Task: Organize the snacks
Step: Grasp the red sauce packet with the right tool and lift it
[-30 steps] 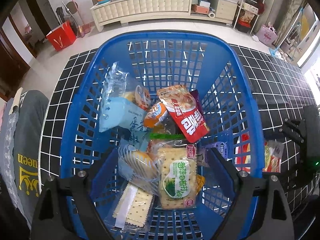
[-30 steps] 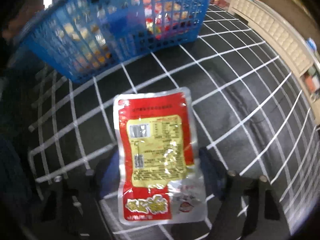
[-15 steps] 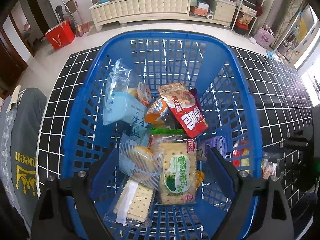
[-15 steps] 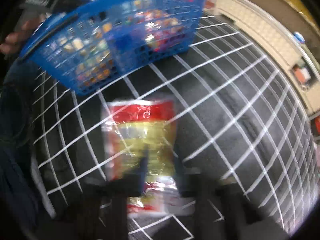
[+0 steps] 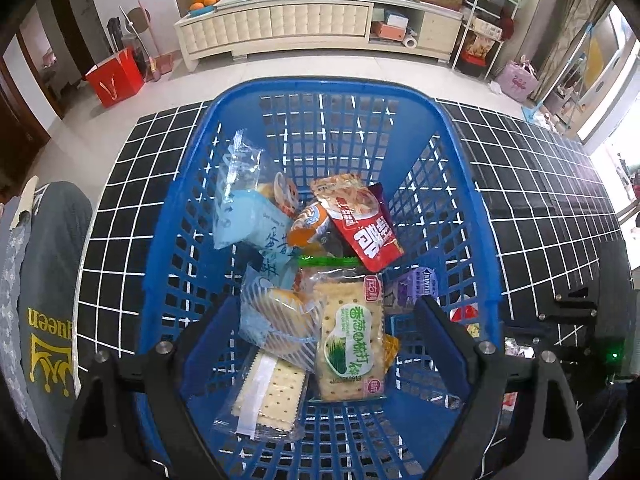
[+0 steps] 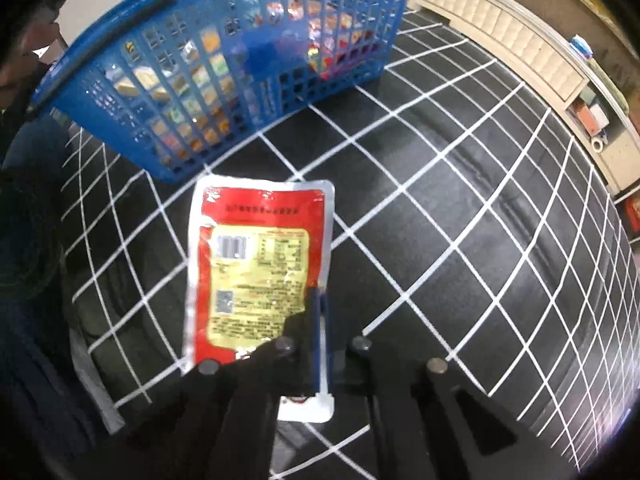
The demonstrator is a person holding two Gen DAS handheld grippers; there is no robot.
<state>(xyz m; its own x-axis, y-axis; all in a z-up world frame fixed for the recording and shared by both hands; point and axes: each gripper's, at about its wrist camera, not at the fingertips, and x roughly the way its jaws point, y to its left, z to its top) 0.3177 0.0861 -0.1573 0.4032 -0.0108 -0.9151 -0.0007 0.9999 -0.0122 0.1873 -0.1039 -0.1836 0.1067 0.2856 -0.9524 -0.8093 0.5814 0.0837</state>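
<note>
My left gripper (image 5: 324, 332) hangs open over the blue plastic basket (image 5: 320, 88), with nothing between its fingers. In the basket lie several snacks: a green-labelled cracker pack (image 5: 352, 344), a red pouch (image 5: 368, 232), a light blue bag (image 5: 248, 220) and a striped bread bag (image 5: 280, 316). To the right of the basket (image 6: 224, 60), my right gripper (image 6: 318, 320) is shut on the right edge of a red and yellow snack packet (image 6: 256, 256), which hangs just above the mat with its back label up.
A black mat with a white grid (image 6: 460, 200) covers the table. A grey cloth with yellow lettering (image 5: 44, 280) lies left of the basket. On the far side of the floor stand a cream cabinet (image 5: 288, 24) and a red bag (image 5: 116, 80).
My right gripper's jaws have closed on the red and yellow packet, which has since risen slightly and shifted. My left gripper has stayed open over the basket.
</note>
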